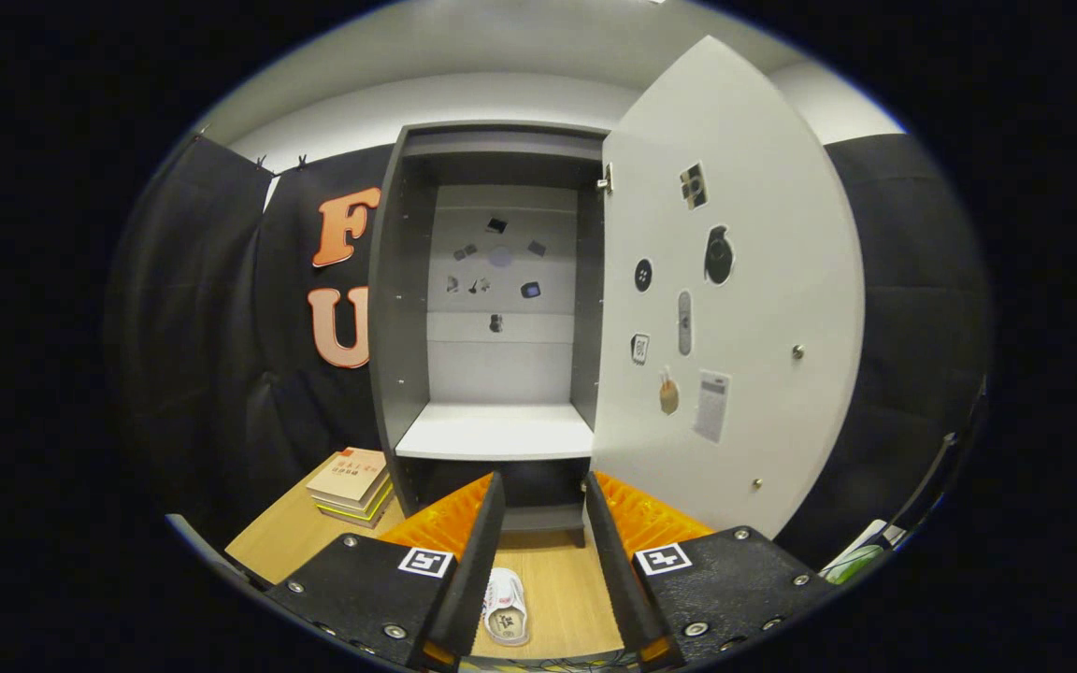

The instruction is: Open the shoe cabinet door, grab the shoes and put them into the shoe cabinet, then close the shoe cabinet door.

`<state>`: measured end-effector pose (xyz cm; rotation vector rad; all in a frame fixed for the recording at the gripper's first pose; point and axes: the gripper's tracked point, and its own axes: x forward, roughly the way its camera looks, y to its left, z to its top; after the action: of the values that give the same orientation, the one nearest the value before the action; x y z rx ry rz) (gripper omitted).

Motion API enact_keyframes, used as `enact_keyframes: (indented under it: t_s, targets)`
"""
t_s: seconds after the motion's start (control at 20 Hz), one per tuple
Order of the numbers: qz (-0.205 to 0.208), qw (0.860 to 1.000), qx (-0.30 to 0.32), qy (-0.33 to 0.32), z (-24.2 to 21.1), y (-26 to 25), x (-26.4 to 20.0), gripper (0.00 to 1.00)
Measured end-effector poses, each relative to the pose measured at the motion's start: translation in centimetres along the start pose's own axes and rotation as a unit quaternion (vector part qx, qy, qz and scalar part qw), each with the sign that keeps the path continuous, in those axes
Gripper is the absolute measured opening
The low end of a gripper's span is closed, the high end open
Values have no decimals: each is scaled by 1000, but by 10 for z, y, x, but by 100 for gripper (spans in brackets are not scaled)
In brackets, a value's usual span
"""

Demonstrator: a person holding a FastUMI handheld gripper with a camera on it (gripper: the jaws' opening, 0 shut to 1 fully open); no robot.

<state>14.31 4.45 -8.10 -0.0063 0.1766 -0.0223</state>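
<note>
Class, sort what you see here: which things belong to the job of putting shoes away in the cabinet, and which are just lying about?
Belongs to the job:
cabinet, open
door, swung wide
shelf
shoe, on the floor between the fingers
claw, open, holding nothing

Just lying about:
books, stacked left of the cabinet
stickers on the door

shoe cabinet [492, 435] door [735, 280] open, white shoe [506, 608] on floor

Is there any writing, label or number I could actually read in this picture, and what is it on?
None reads clearly.
Books beside the shoe cabinet: cover print too small.
Stickers on the open door, and the paper sheet: blurred.
Stickers on the cabinet's back panel: too small.
Square markers on the open gripper: patterns, no words.
Shoe between the fingers: marking unreadable.
</note>
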Motion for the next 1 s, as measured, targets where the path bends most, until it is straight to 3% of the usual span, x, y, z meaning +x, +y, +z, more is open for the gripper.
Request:
enact_keyframes:
  t_s: [0.45,1.0]
  targets:
    - [47,990,20,131,-136,51,37,57]
    - [73,962,20,263,-273,80,74,57]
